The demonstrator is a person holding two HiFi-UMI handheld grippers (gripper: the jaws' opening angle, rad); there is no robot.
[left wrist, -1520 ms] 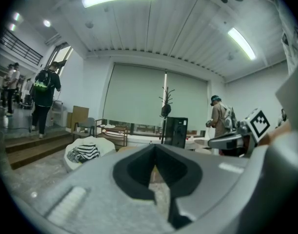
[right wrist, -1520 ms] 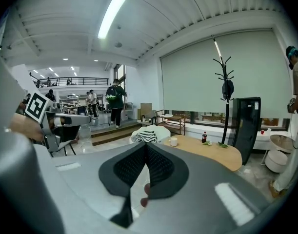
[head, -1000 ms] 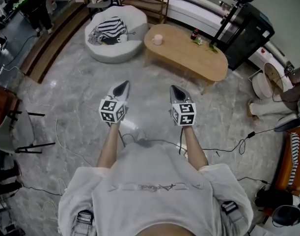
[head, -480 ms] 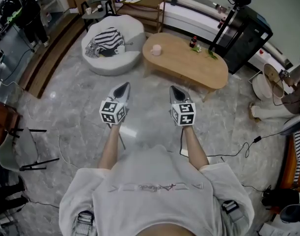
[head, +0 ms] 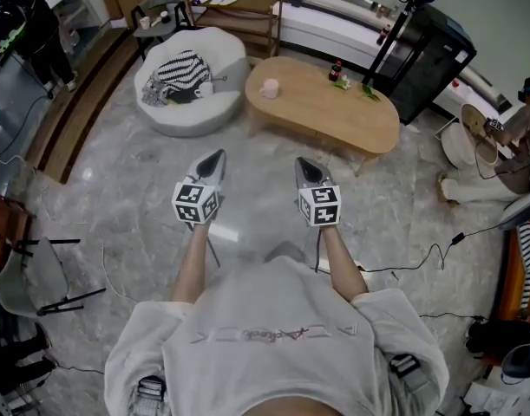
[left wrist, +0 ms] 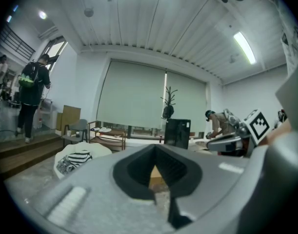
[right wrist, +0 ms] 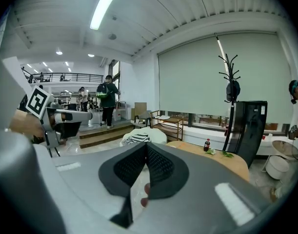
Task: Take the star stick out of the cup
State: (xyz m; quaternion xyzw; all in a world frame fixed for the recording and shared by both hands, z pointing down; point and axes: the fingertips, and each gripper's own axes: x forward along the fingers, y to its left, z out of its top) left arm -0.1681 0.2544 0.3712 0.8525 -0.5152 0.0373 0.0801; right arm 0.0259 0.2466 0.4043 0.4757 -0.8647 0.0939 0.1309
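A pink cup [head: 269, 88] stands at the left end of the oval wooden table [head: 351, 120], well ahead of me across the floor. No star stick can be made out in it at this distance. My left gripper [head: 218, 154] and right gripper [head: 300, 161] are held side by side in front of my chest, pointing toward the table and far short of it. Both are shut with nothing between the jaws. In the left gripper view the left gripper's [left wrist: 155, 146] tips meet; in the right gripper view the right gripper's [right wrist: 146, 144] tips meet too.
A white round sofa [head: 204, 102] with a striped cloth sits left of the table. A cola bottle [head: 335, 70] and green leaves lie on the table's far side. A black cabinet [head: 425, 55] stands behind. Cables [head: 412, 263] cross the marble floor, and a chair [head: 30, 276] stands at left.
The room has slid in the head view as I moved over the floor: sofa and table drifted left. Both grippers stay shut in the same pose.
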